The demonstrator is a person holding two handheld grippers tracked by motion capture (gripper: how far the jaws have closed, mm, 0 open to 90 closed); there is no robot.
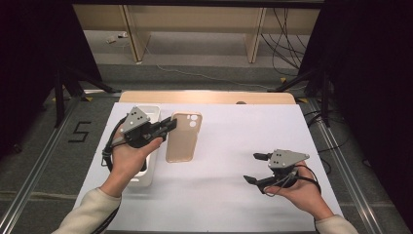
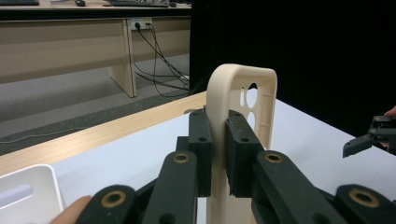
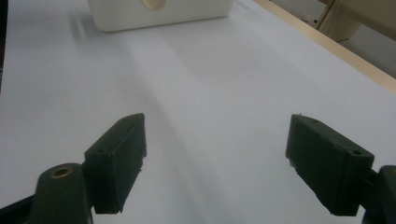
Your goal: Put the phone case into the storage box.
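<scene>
The left gripper (image 1: 170,124) is clamped on the side wall of a beige phone case (image 1: 182,136), its pads (image 2: 201,140) pressed on either side of the rim. The case is held just beside a white tray (image 1: 155,113) at the left of the white table (image 1: 234,146). The right gripper (image 1: 253,168) is held wide open, with nothing between its jaws, well apart from the case

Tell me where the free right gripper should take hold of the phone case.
Grip the phone case by its thin side wall on the right long edge, low down, coming in from the right. The left gripper already pinches the left wall near the camera holes, and the right gripper is open on that side.
</scene>
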